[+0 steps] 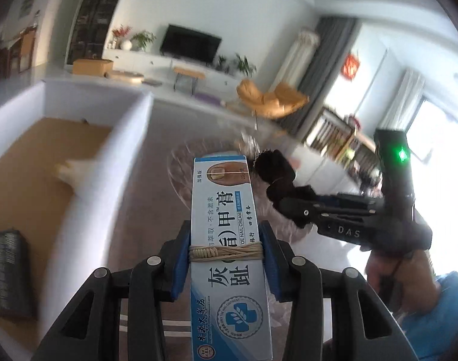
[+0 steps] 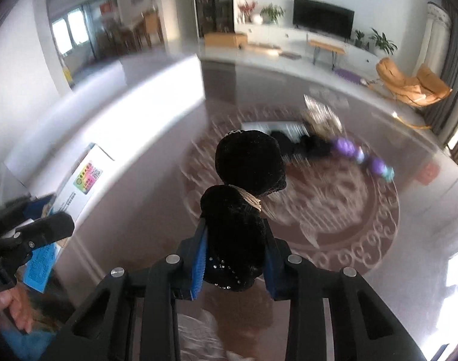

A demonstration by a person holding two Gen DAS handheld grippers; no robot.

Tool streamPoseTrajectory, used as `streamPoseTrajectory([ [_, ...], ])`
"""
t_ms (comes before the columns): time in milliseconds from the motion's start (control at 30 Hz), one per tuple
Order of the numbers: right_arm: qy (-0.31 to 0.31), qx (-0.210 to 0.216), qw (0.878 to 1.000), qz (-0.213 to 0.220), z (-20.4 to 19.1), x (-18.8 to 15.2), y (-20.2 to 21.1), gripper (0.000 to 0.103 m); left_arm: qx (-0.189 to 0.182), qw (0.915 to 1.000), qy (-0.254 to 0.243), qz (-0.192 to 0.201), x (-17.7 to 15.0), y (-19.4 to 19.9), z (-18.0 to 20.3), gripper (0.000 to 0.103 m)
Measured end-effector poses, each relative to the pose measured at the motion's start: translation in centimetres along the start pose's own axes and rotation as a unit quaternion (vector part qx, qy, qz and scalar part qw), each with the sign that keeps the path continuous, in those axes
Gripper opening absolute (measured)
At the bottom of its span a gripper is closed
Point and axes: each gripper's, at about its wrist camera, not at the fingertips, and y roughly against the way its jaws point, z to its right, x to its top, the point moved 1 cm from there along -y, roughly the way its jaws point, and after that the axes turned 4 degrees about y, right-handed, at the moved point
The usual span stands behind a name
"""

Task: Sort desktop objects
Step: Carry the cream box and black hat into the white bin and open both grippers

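My left gripper point(image 1: 225, 240) is shut on a long blue-and-white nail-cream box point(image 1: 225, 198) with a rubber band around its middle. The box sticks out forward between the blue pads. To its right, my right gripper point(image 1: 292, 210) holds a black velvet hair tie point(image 1: 274, 168). In the right wrist view, my right gripper point(image 2: 235, 240) is shut on this black hair tie point(image 2: 247, 162), which is cinched with a pale band. Both are lifted above the table. The left gripper point(image 2: 48, 225) with the box point(image 2: 81, 180) shows at the left edge.
A white-walled bin point(image 1: 120, 138) with a brown floor stands to the left, holding a black object point(image 1: 9, 273) and a pale one point(image 1: 72, 171). On the glossy patterned table point(image 2: 349, 225) lie purple beads point(image 2: 346, 147), a black item point(image 2: 313, 146), a foil piece point(image 2: 319, 111) and a flat white box point(image 2: 274, 126).
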Motion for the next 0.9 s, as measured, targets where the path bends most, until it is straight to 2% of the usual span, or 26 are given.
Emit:
streamPoseTrajectory([
  [133, 0.020, 0.082, 0.996, 0.043, -6.5, 4.8, 1.5, 0.032, 0.042, 0.9979, 0.027, 0.041, 3.1, 5.1, -4.9, 0.043],
  [233, 0.040, 0.144, 0.988, 0.049, -12.2, 7.7, 0.6, 0.032, 0.112, 0.9918, 0.043, 0.045, 5.0, 7.1, -10.2, 0.043],
  [333, 0.066, 0.158, 0.984, 0.039, -16.9, 9.3, -2.2, 0.032, 0.173, 0.9826, 0.064, 0.021, 6.0, 6.9, -15.3, 0.043],
  [433, 0.074, 0.170, 0.983, 0.007, -20.8, 10.1, -6.6, 0.032, 0.219, 0.9729, 0.068, -0.034, 6.0, 5.1, -18.8, 0.043],
  [467, 0.076, 0.173, 0.982, -0.002, -21.4, 10.0, -7.5, 0.034, 0.241, 0.9656, 0.070, -0.069, 5.8, 3.8, -19.8, 0.044],
  [533, 0.080, 0.179, 0.980, -0.034, -22.7, 9.8, -9.9, 0.043, 0.274, 0.9523, 0.077, -0.110, 5.4, 2.5, -20.6, 0.044],
  [567, 0.079, 0.182, 0.979, -0.046, -22.9, 9.6, -10.6, 0.055, 0.283, 0.9494, 0.075, -0.114, 5.4, 2.3, -20.5, 0.044],
  [600, 0.076, 0.185, 0.979, -0.052, -23.0, 9.4, -10.9, 0.060, 0.285, 0.9505, 0.065, -0.105, 5.5, 2.4, -20.0, 0.052],
  [633, 0.071, 0.188, 0.979, -0.046, -22.9, 9.2, -10.7, 0.065, 0.290, 0.9502, 0.058, -0.096, 5.6, 2.6, -19.6, 0.069],
  [700, 0.067, 0.191, 0.979, -0.020, -22.4, 8.9, -9.4, 0.071, 0.319, 0.9449, 0.038, -0.061, 5.8, 3.4, -18.4, 0.087],
  [733, 0.067, 0.183, 0.981, 0.000, -21.8, 8.6, -8.3, 0.077, 0.329, 0.9428, 0.031, -0.041, 5.8, 3.9, -18.0, 0.089],
  [800, 0.071, 0.157, 0.984, 0.043, -20.2, 7.7, -6.0, 0.089, 0.322, 0.9462, 0.036, -0.007, 5.6, 4.7, -17.1, 0.089],
  [867, 0.070, 0.108, 0.988, 0.083, -17.7, 6.0, -4.0, 0.103, 0.284, 0.9570, 0.054, 0.016, 5.6, 5.3, -16.1, 0.089],
  [900, 0.067, 0.088, 0.989, 0.095, -16.8, 5.2, -3.4, 0.103, 0.266, 0.9619, 0.058, 0.027, 5.5, 5.6, -15.2, 0.089],
])
